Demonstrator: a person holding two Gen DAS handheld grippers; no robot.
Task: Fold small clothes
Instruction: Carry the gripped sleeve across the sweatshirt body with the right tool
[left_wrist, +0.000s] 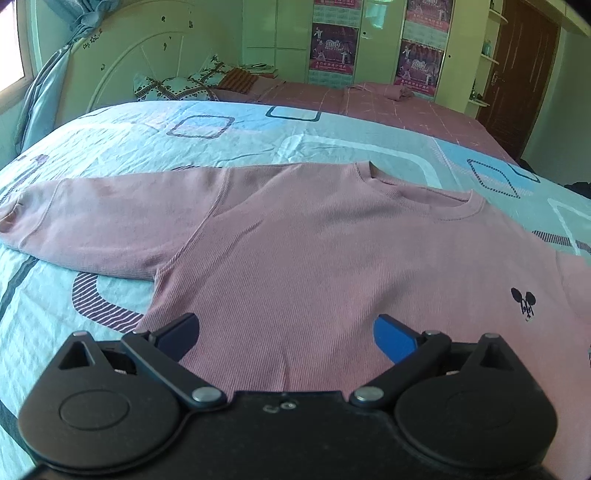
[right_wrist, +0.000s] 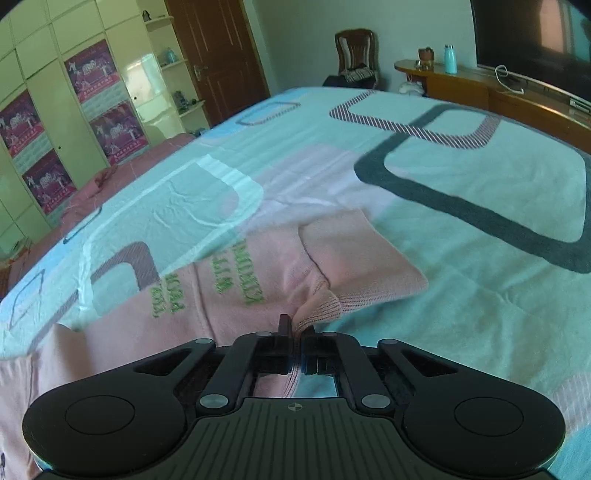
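Down-tilted, right gripper (right_wrist: 298, 328) pinches the pink sweater's cuff (right_wrist: 321, 308).

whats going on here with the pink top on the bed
A person is starting to fold a pink sweatshirt laid flat on the bed's blue patterned cover. The right gripper is shut on the ribbed cuff of one sleeve. The left gripper is open over the body, gripping nothing.

The sweater (left_wrist: 295, 240) was pink, with a small black mouse logo (left_wrist: 522, 303) and green lettering (right_wrist: 236, 275). The bedsheet (right_wrist: 461, 258) was pale blue with striped and grey rounded squares.
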